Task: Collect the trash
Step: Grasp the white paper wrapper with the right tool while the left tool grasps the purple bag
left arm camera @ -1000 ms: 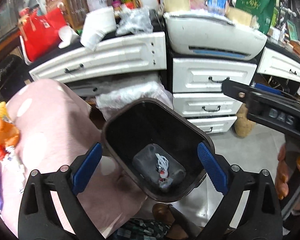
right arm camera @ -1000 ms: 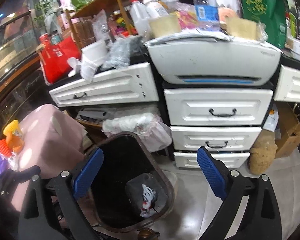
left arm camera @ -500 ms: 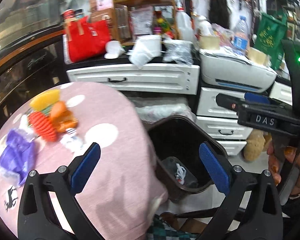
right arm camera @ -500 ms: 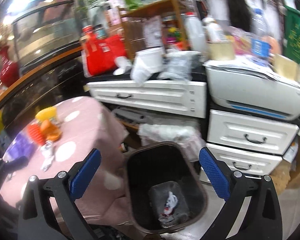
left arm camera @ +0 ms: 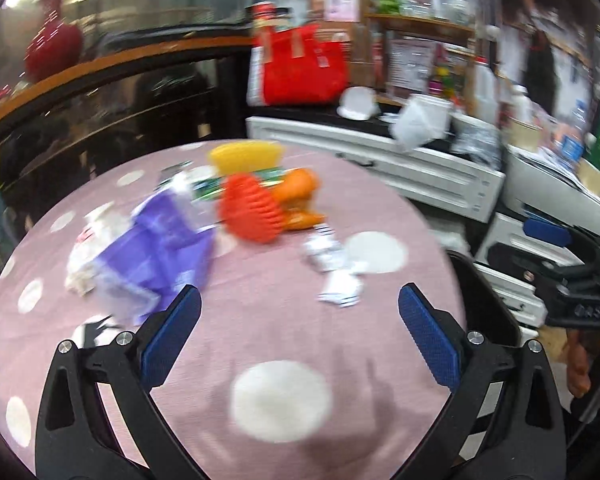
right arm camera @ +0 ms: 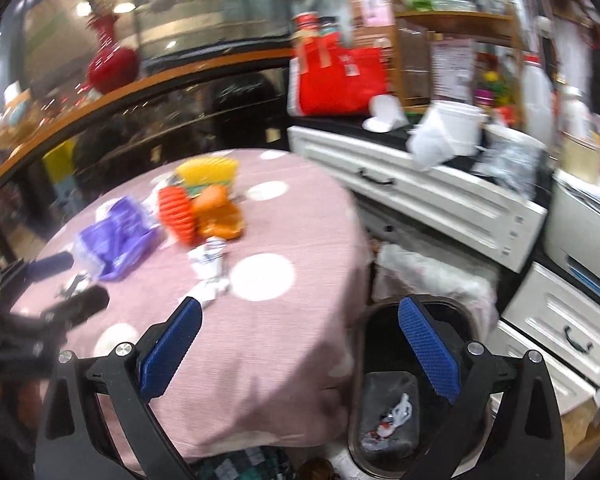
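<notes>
Trash lies on a pink dotted tablecloth (left arm camera: 284, 332): a purple wrapper (left arm camera: 160, 248), a red ribbed cup (left arm camera: 250, 212), an orange wrapper (left arm camera: 298, 196), a yellow cup (left arm camera: 246, 156) and crumpled white paper (left arm camera: 332, 268). My left gripper (left arm camera: 298, 320) hangs open above the cloth, nothing between its fingers. My right gripper (right arm camera: 298, 332) is open too, over the table's right edge. Beside the table a dark bin (right arm camera: 384, 412) holds a wrapper (right arm camera: 392, 416). In the right wrist view I see the same purple wrapper (right arm camera: 112, 236), red cup (right arm camera: 176, 212) and white paper (right arm camera: 210, 268).
White drawer cabinets (right arm camera: 420, 188) and a printer (left arm camera: 556, 196) stand behind the bin, piled with a red bag (right arm camera: 336, 76), cups and bottles. A clear bag (right arm camera: 432, 276) hangs over the bin. A hand (left arm camera: 580, 364) holds the right gripper's body at the right edge.
Both views have swung left and up from the bin to the table. The left gripper now hangs over the cloth near the trash; both stay open and empty.
</notes>
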Tool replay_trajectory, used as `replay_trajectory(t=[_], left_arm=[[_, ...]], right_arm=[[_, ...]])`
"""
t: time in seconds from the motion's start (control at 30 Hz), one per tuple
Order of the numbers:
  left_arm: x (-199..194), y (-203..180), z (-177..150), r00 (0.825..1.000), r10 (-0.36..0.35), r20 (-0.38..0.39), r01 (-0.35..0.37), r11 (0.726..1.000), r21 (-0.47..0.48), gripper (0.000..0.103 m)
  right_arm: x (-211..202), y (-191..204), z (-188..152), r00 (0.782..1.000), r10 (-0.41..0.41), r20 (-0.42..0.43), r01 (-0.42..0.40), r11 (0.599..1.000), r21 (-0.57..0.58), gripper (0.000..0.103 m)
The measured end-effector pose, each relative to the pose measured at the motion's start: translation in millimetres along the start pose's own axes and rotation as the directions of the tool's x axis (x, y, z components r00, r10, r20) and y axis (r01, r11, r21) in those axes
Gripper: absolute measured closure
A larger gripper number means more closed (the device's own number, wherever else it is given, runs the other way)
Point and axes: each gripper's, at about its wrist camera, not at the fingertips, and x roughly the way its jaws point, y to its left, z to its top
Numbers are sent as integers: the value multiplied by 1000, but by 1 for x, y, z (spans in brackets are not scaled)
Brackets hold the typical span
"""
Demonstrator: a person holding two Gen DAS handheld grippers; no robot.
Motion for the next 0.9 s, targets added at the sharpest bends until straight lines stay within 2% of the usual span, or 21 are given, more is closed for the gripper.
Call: replay_trajectory(t=[0.17, 0.33, 0.43, 0.57, 0.7, 0.77, 0.9], left_arm=[[1, 52, -9, 995, 101, -12, -102, 993, -67, 6], [2, 93, -11, 986, 167, -23, -169, 977, -132, 6], [8, 111, -8, 980, 195, -37, -199, 968, -153, 10], [25, 131, -3, 977, 188, -98, -203, 961, -186, 23], [41, 148, -2, 979, 153, -137, -183, 951, -250, 29], [49, 153, -1, 978, 136, -158, -175, 948, -267, 35], [63, 156, 1, 978, 106, -178, -155, 944, -292, 41]], right_arm=[[22, 30, 7, 997, 57, -51, -60, 996, -59, 6], [47, 52, 12, 990, 92, -104, -103, 989, -104, 6], [61, 61, 15, 985, 111, -130, -125, 986, -107, 6], [78, 71, 20, 980, 118, -161, -139, 982, -127, 6], [93, 80, 22, 977, 107, -183, -136, 978, -157, 9], [100, 81, 24, 976, 101, -193, -133, 978, -163, 13], [112, 82, 24, 970, 96, -222, -135, 977, -165, 22]])
